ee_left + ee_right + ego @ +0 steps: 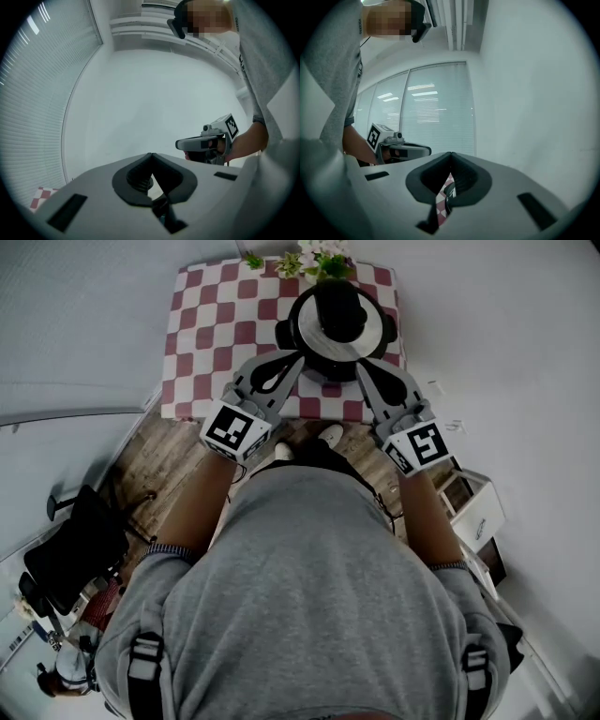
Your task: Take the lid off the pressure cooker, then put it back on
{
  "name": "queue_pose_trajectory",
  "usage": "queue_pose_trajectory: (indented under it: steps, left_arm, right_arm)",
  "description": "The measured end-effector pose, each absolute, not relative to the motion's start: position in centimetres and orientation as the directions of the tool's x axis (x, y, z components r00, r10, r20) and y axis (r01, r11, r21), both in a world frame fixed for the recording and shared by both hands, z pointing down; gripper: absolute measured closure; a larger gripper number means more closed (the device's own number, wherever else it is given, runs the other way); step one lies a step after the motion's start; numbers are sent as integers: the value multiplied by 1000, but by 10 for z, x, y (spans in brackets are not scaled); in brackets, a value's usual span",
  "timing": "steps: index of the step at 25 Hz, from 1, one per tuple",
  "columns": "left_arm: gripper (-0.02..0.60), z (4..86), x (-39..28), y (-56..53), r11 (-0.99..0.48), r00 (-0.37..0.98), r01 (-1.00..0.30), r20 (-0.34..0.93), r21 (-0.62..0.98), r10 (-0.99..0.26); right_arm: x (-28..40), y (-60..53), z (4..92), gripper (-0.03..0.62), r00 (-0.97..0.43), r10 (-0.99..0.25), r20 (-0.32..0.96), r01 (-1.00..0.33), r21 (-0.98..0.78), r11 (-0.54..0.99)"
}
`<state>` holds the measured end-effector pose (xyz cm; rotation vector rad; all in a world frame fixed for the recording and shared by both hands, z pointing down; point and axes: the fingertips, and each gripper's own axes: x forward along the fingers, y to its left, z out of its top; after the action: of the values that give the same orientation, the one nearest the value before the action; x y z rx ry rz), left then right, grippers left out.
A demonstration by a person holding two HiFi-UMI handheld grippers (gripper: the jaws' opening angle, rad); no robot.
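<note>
Plain office-like room, slatted window blinds, bare white walls, wood-look floor, black chair, checked tablecloth

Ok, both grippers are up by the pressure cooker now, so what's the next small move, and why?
Probably open both jaws first. The left gripper and right gripper sit either side of the pressure cooker with jaws shut on nothing. The lid with its black knob is still on, so neither can take hold as they stand.

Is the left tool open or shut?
Shut. The left tool has its jaws touching at the tips, with nothing held between them.
</note>
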<state>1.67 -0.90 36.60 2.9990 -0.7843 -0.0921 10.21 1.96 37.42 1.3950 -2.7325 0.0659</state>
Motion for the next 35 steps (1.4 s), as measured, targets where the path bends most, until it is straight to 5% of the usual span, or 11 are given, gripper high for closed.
queue_pose_trajectory:
  steps: [35]
  left_arm:
    - [561, 371, 4, 5, -876, 876, -482, -22, 30, -483]
  right_arm:
    - [113, 49, 377, 588, -551, -827, 113, -829, 42, 558]
